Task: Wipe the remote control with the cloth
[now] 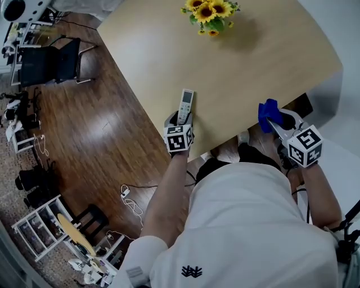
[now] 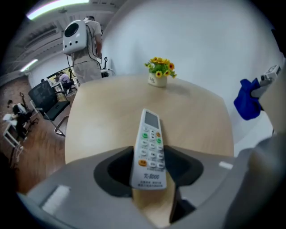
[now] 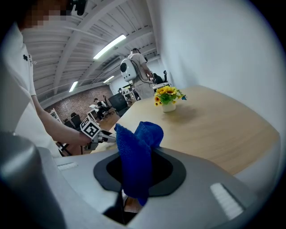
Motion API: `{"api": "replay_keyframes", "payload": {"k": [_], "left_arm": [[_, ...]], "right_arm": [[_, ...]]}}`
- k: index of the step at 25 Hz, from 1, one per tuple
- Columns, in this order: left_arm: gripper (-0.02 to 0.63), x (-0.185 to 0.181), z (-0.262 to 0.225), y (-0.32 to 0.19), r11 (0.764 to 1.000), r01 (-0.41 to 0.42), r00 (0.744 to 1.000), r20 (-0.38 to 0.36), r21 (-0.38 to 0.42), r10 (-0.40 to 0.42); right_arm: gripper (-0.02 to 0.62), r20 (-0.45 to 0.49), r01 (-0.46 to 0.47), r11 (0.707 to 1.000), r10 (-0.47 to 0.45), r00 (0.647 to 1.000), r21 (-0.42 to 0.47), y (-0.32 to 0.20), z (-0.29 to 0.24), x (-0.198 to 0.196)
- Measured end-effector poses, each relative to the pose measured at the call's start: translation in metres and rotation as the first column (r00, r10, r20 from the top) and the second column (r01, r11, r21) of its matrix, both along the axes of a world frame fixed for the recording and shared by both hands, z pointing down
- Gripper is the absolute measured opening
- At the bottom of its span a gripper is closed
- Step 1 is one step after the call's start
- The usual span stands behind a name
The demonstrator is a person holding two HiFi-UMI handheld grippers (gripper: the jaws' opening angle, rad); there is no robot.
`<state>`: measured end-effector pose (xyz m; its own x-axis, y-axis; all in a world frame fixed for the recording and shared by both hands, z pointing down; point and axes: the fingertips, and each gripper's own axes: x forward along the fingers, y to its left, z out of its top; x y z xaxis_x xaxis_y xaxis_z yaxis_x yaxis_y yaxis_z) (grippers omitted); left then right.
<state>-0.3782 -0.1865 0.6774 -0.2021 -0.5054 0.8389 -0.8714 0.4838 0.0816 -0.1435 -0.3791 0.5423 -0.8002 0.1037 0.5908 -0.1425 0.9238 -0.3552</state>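
The left gripper (image 1: 180,120) clamps the remote control (image 1: 186,103) by its lower end, and the remote juts toward twelve o'clock over the table (image 1: 264,62). It looks rigid, light and slick, so side holds suit it. At three o'clock the right gripper (image 1: 277,121) pinches the limp cloth (image 1: 267,112).

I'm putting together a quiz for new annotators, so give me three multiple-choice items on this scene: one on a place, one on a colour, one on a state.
1. Where do the sunflowers stand?
A) on the floor
B) on the table
C) on a chair

2. What colour is the cloth?
A) red
B) white
C) blue

3. What is the left tool doing?
A) gripping the remote control
B) standing empty
C) gripping the cloth

Answers:
1 B, their pot rests on the far part of the tabletop.
2 C, it shows blue in all three views.
3 A, the remote control sits clamped between its jaws.
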Motion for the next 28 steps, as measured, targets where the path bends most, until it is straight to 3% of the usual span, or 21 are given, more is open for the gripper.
{"api": "replay_keyframes", "payload": {"k": [5,14,28], "left_arm": [[0.227,0.000,0.011,0.004,0.995,-0.021,1.000,-0.007,-0.099,0.020],[0.235,-0.002,0.008,0.007,0.984,-0.034,0.999,-0.038,-0.174,0.027],[0.273,-0.009,0.002,0.011,0.976,-0.045,0.999,-0.017,-0.213,0.042]], "right_arm": [[0.077,0.026,0.012,1.000,-0.012,1.000,-0.026,-0.005,0.006,0.003],[0.077,0.046,0.018,0.996,-0.014,0.999,-0.083,-0.012,0.017,0.014],[0.077,0.047,-0.008,0.994,0.013,0.999,-0.110,-0.005,0.037,0.029]]}}
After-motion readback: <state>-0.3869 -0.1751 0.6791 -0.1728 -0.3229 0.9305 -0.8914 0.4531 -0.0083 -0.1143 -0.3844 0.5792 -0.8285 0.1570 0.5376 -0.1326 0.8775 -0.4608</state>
